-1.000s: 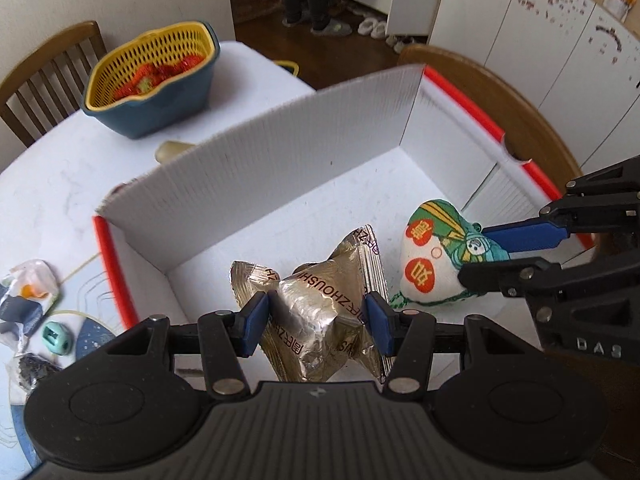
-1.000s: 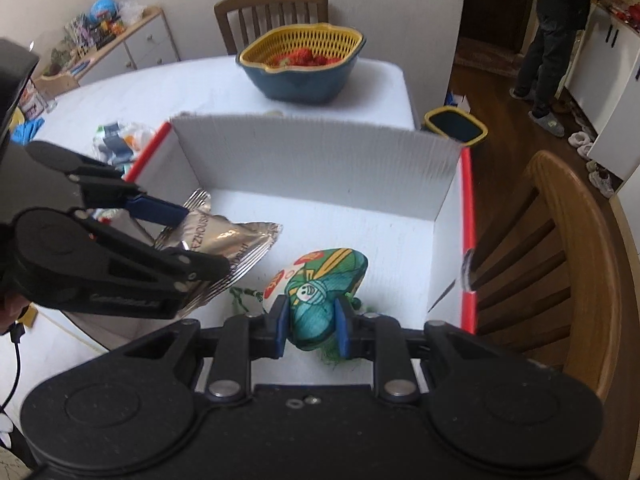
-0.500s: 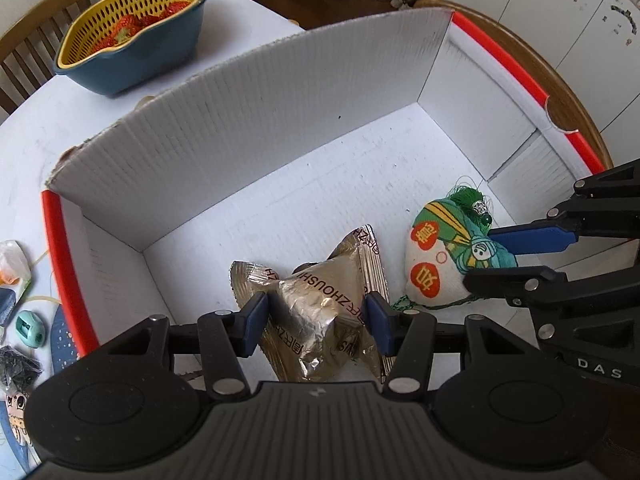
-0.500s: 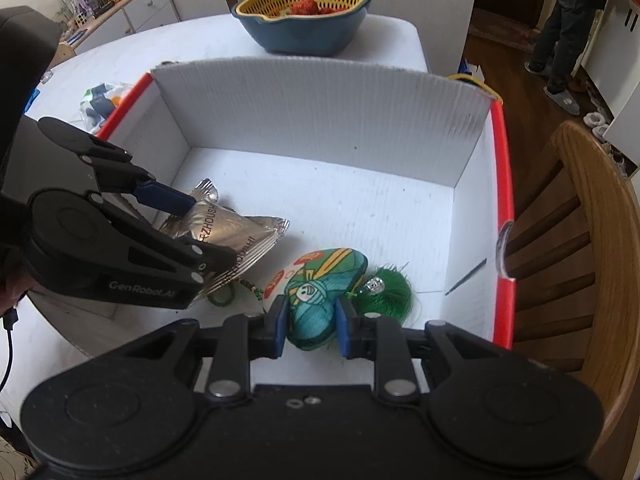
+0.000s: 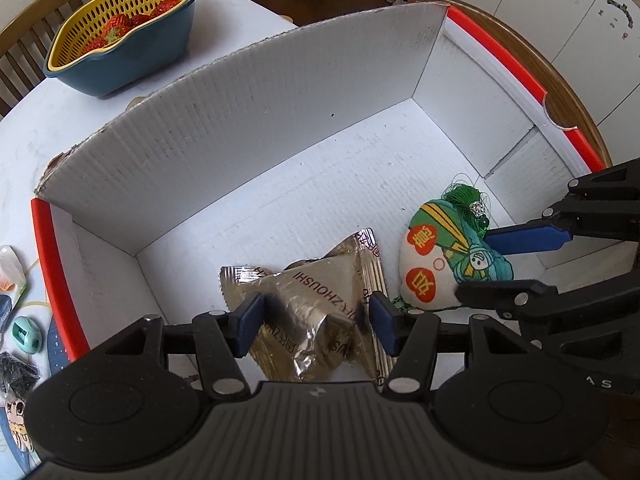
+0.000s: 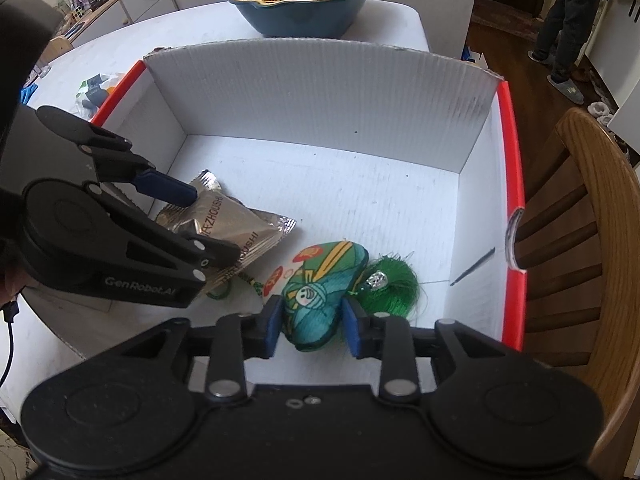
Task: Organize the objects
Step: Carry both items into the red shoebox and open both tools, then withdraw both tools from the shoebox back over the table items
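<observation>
A white cardboard box [image 5: 260, 120] with red rims stands on the table. On its floor lies a gold foil snack packet [image 5: 320, 296] between the pads of my left gripper [image 5: 316, 324], whose jaws are opening. Right of the packet rests a green and white embroidered pouch [image 6: 320, 280] with a green tassel [image 6: 388, 284]. It sits between the pads of my right gripper [image 6: 308, 320], whose jaws are opening too, with slim gaps on both sides. In the right wrist view my left gripper [image 6: 214, 226] straddles the packet [image 6: 228, 224]. The left wrist view shows my right gripper [image 5: 474, 264] around the pouch [image 5: 432, 264].
A blue and yellow basket [image 5: 120, 28] of strawberries stands behind the box on the white table [image 5: 24, 140]. Small loose items [image 5: 24, 332] lie left of the box. A wooden chair [image 6: 580, 240] stands close to its right side. A person [image 6: 572, 12] stands far back.
Both grippers sank into the box with the packet and the pouch, which now rest on its floor. Both pairs of jaws have widened, the right pair more.
</observation>
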`<state>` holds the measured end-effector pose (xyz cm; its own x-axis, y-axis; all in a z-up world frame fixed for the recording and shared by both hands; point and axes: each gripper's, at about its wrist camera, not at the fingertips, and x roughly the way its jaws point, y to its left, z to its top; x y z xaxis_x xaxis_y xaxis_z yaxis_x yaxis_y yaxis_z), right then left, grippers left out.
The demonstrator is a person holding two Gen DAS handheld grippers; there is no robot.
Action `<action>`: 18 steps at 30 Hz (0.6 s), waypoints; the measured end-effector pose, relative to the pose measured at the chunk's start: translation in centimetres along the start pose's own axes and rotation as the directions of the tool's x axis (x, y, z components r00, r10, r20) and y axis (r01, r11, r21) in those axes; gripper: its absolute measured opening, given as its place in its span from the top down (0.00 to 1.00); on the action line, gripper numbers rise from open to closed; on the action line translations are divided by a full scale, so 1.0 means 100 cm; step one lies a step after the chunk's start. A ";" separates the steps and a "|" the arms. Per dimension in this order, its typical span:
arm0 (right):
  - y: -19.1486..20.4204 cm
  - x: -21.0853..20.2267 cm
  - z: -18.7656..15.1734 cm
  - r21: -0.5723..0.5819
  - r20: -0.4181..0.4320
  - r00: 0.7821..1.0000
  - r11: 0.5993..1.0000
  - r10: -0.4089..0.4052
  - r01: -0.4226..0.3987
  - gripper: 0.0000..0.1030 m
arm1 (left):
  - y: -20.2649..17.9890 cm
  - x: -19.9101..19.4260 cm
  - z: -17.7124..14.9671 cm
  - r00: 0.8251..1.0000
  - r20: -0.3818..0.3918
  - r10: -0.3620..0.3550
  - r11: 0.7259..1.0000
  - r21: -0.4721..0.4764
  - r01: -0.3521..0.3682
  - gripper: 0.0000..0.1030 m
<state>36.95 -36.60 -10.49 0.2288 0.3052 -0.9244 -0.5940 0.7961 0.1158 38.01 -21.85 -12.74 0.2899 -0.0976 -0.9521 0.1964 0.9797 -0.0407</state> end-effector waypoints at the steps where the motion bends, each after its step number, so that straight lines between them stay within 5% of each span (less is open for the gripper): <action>1: 0.000 0.000 0.000 0.000 0.001 1.000 1.000 -0.001 0.001 0.66 | 0.000 -0.001 0.000 1.000 0.001 -0.003 1.000 0.000 0.003 0.42; 18: 0.006 -0.040 -0.006 0.002 0.108 0.994 1.000 0.007 -0.007 0.30 | 0.006 -0.054 -0.021 0.991 0.135 -0.018 0.999 -0.028 0.022 0.33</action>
<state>35.17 -37.65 -6.95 0.3067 0.3652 -0.8790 -0.5944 0.7948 0.1228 34.56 -20.39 -8.30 0.4099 -0.1377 -0.9017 0.1764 0.9818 -0.0698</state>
